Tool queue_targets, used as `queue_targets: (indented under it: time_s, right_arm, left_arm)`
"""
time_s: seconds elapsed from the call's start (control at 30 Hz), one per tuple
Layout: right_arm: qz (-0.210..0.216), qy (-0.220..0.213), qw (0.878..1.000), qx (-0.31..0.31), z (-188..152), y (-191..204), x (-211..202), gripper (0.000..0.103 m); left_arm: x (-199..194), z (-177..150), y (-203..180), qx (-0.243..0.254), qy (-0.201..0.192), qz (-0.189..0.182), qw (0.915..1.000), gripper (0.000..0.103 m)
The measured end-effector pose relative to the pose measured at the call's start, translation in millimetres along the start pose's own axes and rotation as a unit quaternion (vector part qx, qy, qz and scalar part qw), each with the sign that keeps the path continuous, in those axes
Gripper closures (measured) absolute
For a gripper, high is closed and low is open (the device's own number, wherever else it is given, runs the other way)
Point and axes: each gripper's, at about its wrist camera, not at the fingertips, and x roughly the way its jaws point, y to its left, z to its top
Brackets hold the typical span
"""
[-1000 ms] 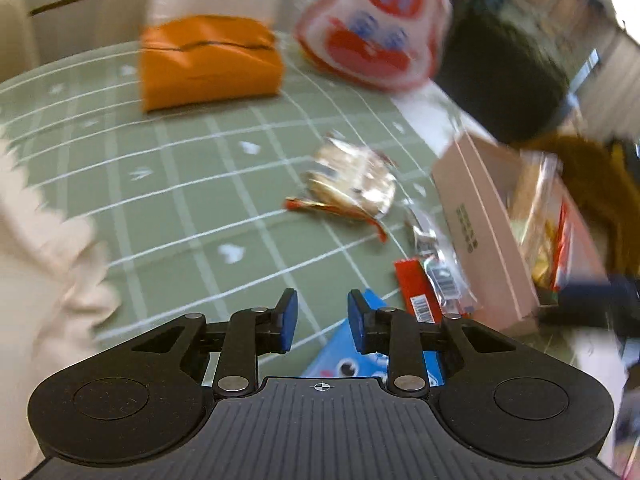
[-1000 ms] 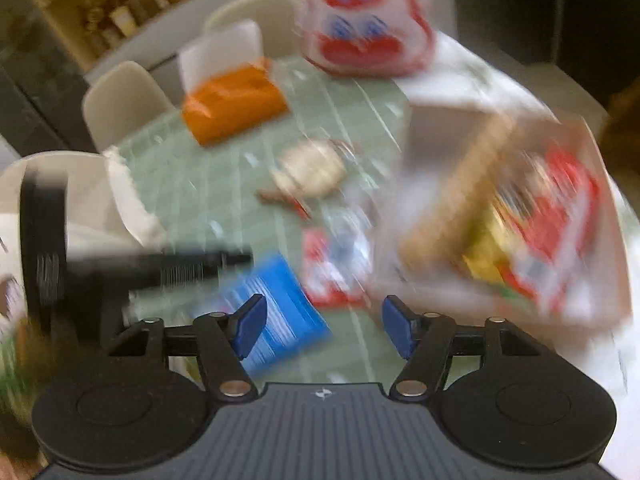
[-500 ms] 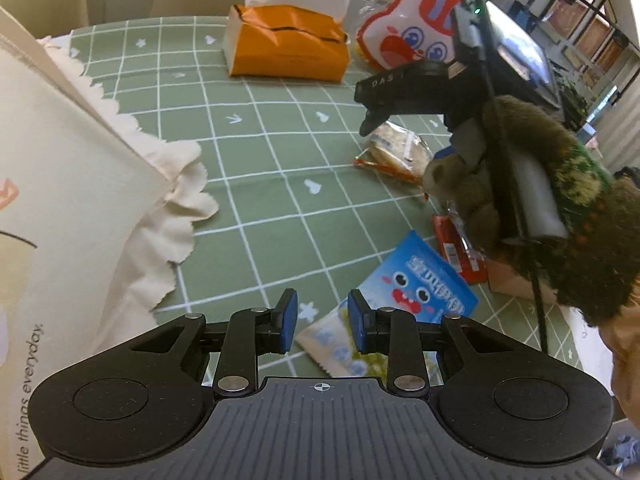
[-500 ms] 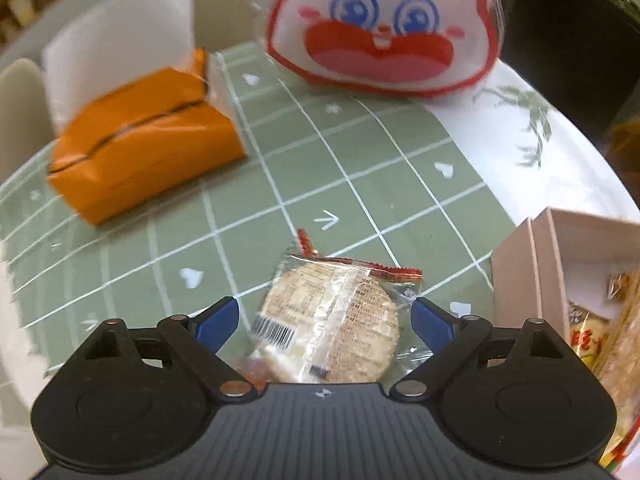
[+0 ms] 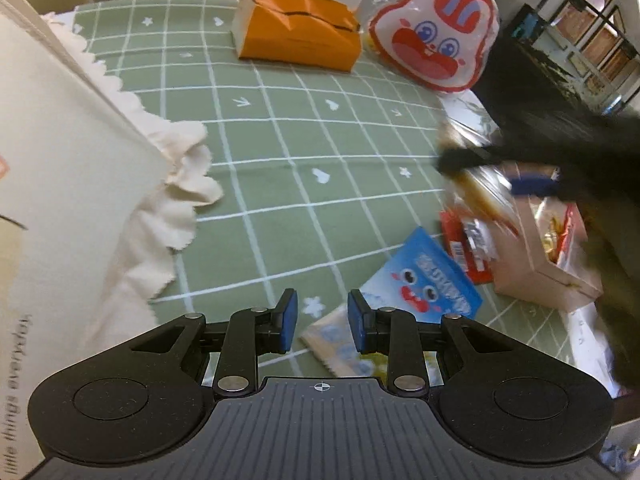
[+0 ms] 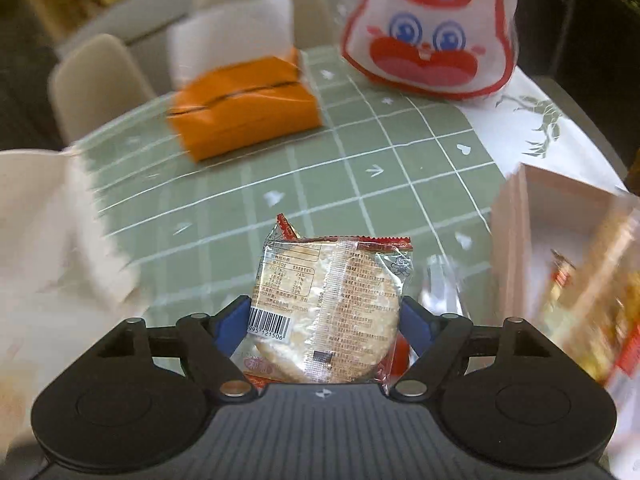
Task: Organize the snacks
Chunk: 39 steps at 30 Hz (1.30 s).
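Note:
My right gripper (image 6: 326, 324) has a clear packet with a round rice cracker (image 6: 332, 300) between its blue pads, held above the green grid tablecloth (image 6: 360, 184). Its jaws are closing and both pads press on the packet. In the left wrist view this gripper and its packet (image 5: 480, 196) are a dark blur beside the pink box (image 5: 536, 268). That box holds several snacks. My left gripper (image 5: 322, 322) hangs narrowly open over a pale packet (image 5: 332, 340), with nothing between its pads. A blue packet (image 5: 428, 280) and a red packet (image 5: 464, 240) lie next to the box.
A cream tote bag (image 5: 60, 200) with a frilled edge fills the left side. An orange tissue box (image 5: 296, 36) and a white-and-red rabbit bag (image 5: 436, 28) stand at the far side of the table. Chairs stand behind the table.
The right gripper has closed on the rice cracker packet, lifted it off the cloth and carried it right, towards the pink box. The left gripper has kept its gap and has scarcely moved lately.

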Motion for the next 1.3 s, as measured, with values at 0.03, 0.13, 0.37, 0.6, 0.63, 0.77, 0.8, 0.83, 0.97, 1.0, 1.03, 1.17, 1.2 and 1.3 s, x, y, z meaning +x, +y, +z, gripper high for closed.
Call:
queue_targets:
  time_s: [0.03, 0.13, 0.37, 0.6, 0.63, 0.77, 0.8, 0.83, 0.97, 1.0, 1.03, 1.17, 1.2, 1.3]
  right_arm:
    - [0.005, -0.006, 1.0, -0.004, -8.8, -1.3, -13.6, 0.024]
    - [0.008, -0.019, 1.0, -0.019, -49.6, -9.5, -55.5, 0.024]
    - [-0.039, -0.015, 0.999, -0.005, -130.5, -51.1, -88.2, 0.024]
    - [-0.09, -0.004, 0.995, 0.037, -162.4, -97.9, -85.6, 0.023]
    - [-0.093, -0.005, 0.995, 0.038, -165.2, -103.0, -86.4, 0.023]
    - [-0.089, 0.003, 0.995, 0.045, -178.9, -120.5, -91.8, 0.019]
    - [-0.085, 0.004, 0.995, 0.05, -180.8, -124.1, -92.7, 0.019]
    - [-0.081, 0.005, 0.995, 0.054, -181.6, -127.2, -92.8, 0.019]
    - [-0.068, 0.01, 0.996, 0.065, -187.2, -138.7, -92.2, 0.018]
    - [-0.064, 0.013, 0.996, 0.067, -187.3, -140.6, -91.2, 0.018]
    - [-0.061, 0.015, 0.996, 0.067, -188.1, -142.2, -90.4, 0.018]
    - [-0.061, 0.023, 0.996, 0.054, -195.2, -141.9, -91.7, 0.018]
    - [-0.062, 0.024, 0.997, 0.05, -196.5, -141.8, -92.7, 0.018]
    - [-0.067, 0.022, 0.997, 0.034, -199.8, -142.3, -94.6, 0.018]
  left_arm:
    - [2.1, 0.7, -4.1, 0.001, 0.001, -0.004, 1.0, 0.072]
    - [8.2, 1.9, -19.2, 0.012, 0.002, -0.014, 0.9998, 0.072]
    - [27.1, 1.6, -71.0, 0.046, 0.006, -0.055, 0.9974, 0.072]
    - [48.2, 15.1, -108.8, 0.033, 0.007, -0.092, 0.9952, 0.072]
    - [52.2, 19.3, -112.4, 0.028, 0.006, -0.095, 0.995, 0.072]
    - [68.5, 39.1, -125.3, 0.038, 0.001, -0.066, 0.9971, 0.072]
    - [72.2, 45.0, -128.3, 0.039, -0.001, -0.057, 0.9976, 0.072]
    - [76.5, 51.9, -130.0, 0.039, -0.004, -0.049, 0.998, 0.072]
    - [104.2, 84.7, -133.3, 0.026, 0.008, -0.038, 0.9989, 0.072]
    - [114.0, 91.5, -133.6, 0.022, 0.018, -0.039, 0.9988, 0.072]
    - [123.9, 96.6, -135.1, 0.021, 0.028, -0.037, 0.9987, 0.072]
    - [145.6, 97.5, -143.0, 0.06, 0.026, -0.009, 0.9978, 0.068]
    - [145.9, 94.9, -145.0, 0.076, 0.021, -0.008, 0.9969, 0.067]
    - [139.7, 83.7, -149.7, 0.122, 0.017, -0.009, 0.9923, 0.067]
